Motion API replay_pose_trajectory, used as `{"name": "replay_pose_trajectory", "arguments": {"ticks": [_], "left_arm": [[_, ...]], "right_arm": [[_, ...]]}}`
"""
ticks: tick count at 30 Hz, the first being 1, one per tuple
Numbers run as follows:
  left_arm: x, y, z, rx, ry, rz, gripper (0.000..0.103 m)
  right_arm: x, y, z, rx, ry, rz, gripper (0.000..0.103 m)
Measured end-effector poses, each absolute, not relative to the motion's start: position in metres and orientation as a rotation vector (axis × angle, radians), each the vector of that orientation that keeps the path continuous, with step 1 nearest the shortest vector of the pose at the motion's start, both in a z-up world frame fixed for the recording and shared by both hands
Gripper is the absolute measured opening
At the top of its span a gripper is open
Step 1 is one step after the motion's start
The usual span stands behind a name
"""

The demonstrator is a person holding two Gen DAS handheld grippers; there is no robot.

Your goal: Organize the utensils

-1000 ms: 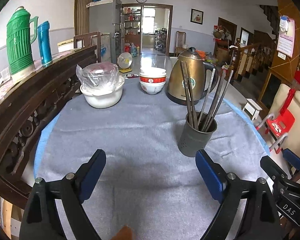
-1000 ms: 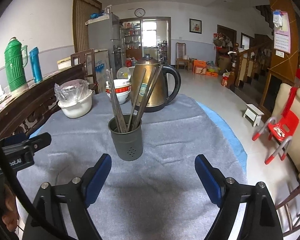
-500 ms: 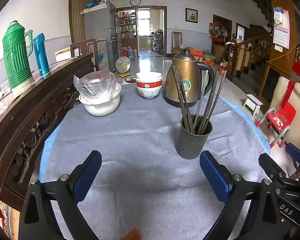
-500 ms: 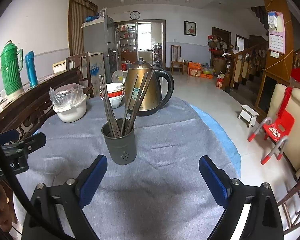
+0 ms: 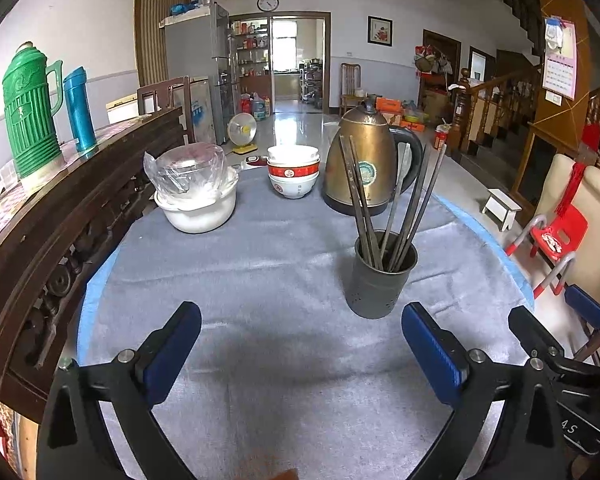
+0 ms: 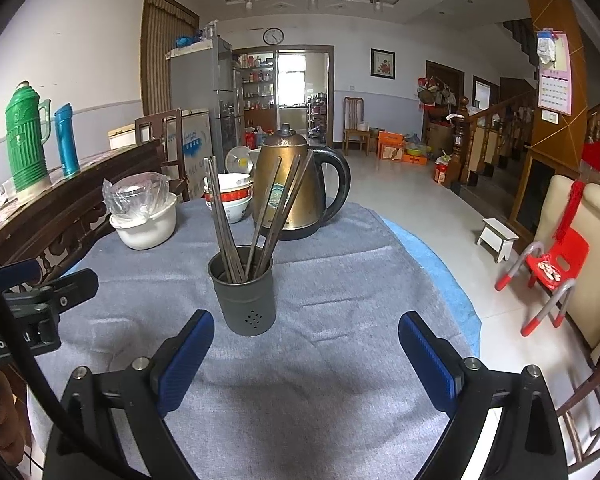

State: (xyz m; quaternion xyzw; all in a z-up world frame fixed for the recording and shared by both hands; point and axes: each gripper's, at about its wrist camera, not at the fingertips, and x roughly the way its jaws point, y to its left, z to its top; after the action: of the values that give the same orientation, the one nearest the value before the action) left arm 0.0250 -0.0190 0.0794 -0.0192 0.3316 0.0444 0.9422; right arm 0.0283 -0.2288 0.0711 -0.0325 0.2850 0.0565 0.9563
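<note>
One grey-clothed bench (image 5: 260, 280) is filling a tiled living room; I'm seeing one holder (image 6: 244, 292) mid-bench carrying several chopsticks (image 6: 224, 220), both claws (image 5: 300, 344) (image 6: 306, 352) hanging apart, empty, near it.

Big open room w/ white walls, glossy tile floor (image 6: 400, 184), wall clock (image 6: 273, 36) over the doorway, wood staircase (image 6: 496, 128) on the right, red kid's chair (image 6: 556, 264), beamed ceiling.
</note>
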Motion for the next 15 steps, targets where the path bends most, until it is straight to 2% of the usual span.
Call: {"name": "replay_pose_trajectory", "arguments": {"ticks": [15], "left_arm": [[0.0258,-0.0178,0.0830,-0.048,0.686,0.070,0.102]], "right_arm": [[0.0292,-0.2270,0.0792,-0.076,0.560,0.122,0.095]]}}
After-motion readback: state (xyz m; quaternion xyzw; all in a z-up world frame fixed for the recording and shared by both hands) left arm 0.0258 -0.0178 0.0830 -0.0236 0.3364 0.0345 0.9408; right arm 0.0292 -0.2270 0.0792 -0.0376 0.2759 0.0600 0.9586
